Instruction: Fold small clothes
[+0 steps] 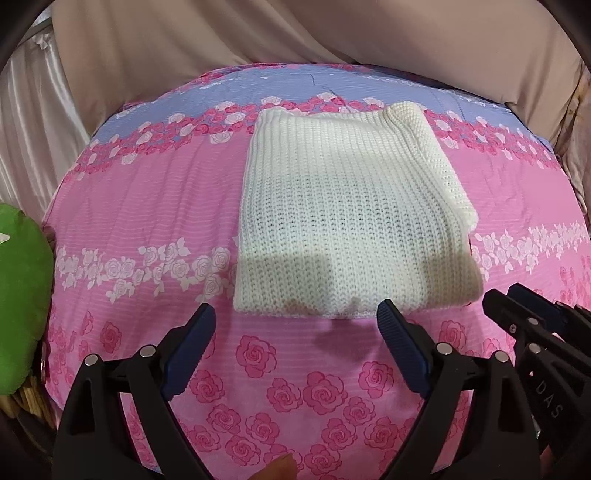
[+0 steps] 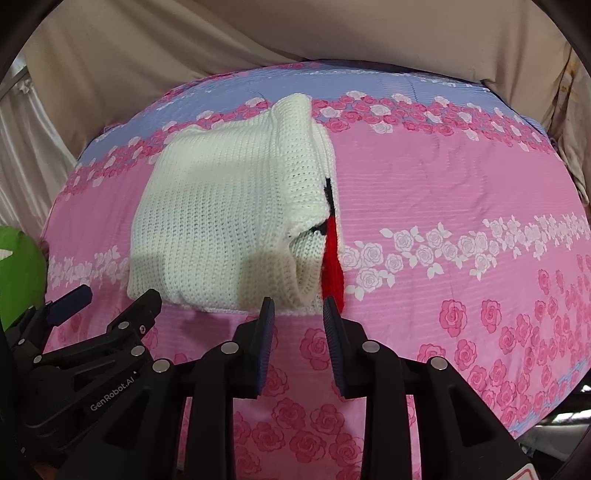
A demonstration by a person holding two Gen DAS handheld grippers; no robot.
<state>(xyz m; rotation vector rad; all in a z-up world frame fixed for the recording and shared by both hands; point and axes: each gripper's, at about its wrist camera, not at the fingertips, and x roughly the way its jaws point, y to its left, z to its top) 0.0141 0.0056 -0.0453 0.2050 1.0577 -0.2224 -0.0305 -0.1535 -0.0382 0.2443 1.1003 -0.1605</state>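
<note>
A white knitted garment (image 1: 343, 210) lies folded in a rough rectangle on the pink rose-print sheet (image 1: 147, 206). In the right wrist view the garment (image 2: 221, 221) shows a red and black knitted part (image 2: 332, 266) at its right edge. My left gripper (image 1: 297, 314) is open and empty, just in front of the garment's near edge. My right gripper (image 2: 298, 308) is open with a narrow gap and empty, at the garment's near right corner. The right gripper also shows in the left wrist view (image 1: 517, 314), and the left gripper shows in the right wrist view (image 2: 110, 295).
A green soft object (image 1: 22, 317) sits at the left edge of the sheet, also seen in the right wrist view (image 2: 18, 273). Beige fabric (image 1: 295, 33) hangs behind the surface. The sheet's far band is blue with roses (image 2: 369, 85).
</note>
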